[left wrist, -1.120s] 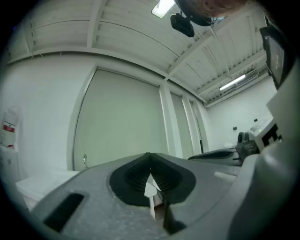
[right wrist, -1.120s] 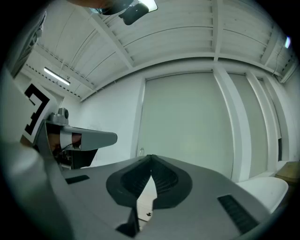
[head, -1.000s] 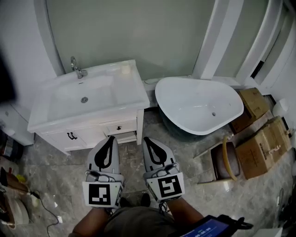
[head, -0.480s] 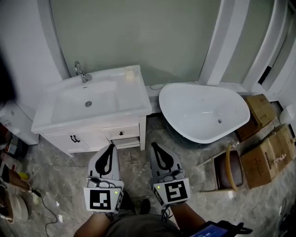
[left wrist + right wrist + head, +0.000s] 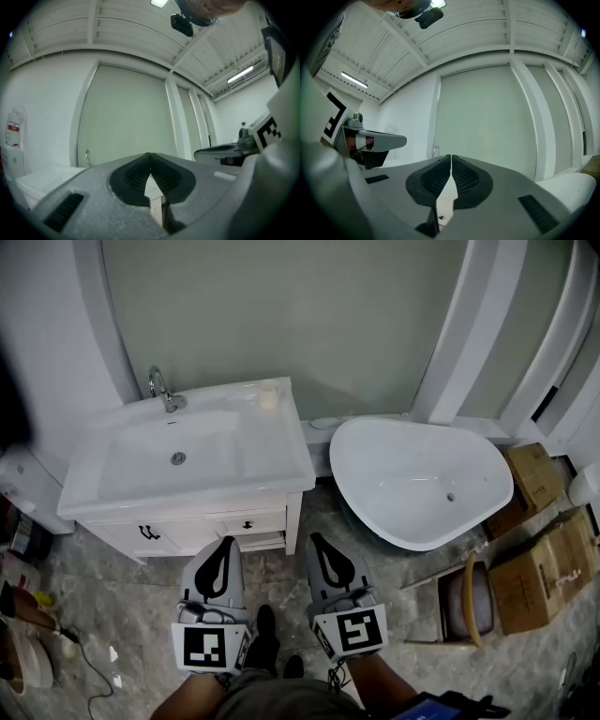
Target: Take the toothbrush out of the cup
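A small pale cup [image 5: 268,397] stands on the back right corner of the white sink vanity [image 5: 272,465]; I cannot make out a toothbrush in it. My left gripper [image 5: 225,542] and right gripper [image 5: 317,538] are held side by side low in the head view, over the floor in front of the vanity and well short of the cup. Both point level toward the vanity. The left gripper [image 5: 150,154] has its jaws together with nothing between them. The right gripper [image 5: 451,157] shows only a hairline gap and is also empty.
A chrome faucet [image 5: 161,390] stands at the back of the basin. A white freestanding bathtub [image 5: 422,479] sits to the right of the vanity, with cardboard boxes [image 5: 548,568] beyond it. Clutter and a cable [image 5: 89,667] lie on the marble floor at left.
Both grippers and the head view have advanced toward the vanity, which now lies closer in front of the gripper tips. The jaws of both stayed together.
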A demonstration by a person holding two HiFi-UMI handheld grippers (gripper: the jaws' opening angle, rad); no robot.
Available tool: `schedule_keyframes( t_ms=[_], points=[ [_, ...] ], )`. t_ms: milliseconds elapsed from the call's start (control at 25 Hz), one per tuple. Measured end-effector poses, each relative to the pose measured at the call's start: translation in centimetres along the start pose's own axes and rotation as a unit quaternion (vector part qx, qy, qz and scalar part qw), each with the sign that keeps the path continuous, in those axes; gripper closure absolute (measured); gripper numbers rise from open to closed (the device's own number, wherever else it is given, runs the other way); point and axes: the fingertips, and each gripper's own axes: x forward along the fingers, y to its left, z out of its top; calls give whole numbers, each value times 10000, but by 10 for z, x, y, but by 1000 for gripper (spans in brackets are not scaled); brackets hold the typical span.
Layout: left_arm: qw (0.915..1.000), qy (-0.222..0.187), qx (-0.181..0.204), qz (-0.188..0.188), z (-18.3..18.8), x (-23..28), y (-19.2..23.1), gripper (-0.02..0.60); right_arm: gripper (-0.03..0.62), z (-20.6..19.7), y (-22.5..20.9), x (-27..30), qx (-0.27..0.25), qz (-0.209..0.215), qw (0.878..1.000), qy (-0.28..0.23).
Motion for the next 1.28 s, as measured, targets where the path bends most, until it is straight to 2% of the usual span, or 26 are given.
schedule_keyframes(
  t_ms=[320, 640, 880, 1280],
  points=[
    [9998, 67, -60, -196, -9, 88, 46, 571, 579, -1, -24, 98, -66, -79, 9999, 12],
    [9991, -201, -30, -360, -3, 155, 96, 571, 579, 16, -39, 178, -209, -251, 9994, -118],
    [9985, -124, -110, -529, -10, 183, 111, 571, 579, 24, -49, 209, -309, -369, 9987, -181],
    [9984, -77, -98, -559, -25, 238, 109, 571, 579, 8, -91, 243, -258, -459, 9984, -183]
  ],
)
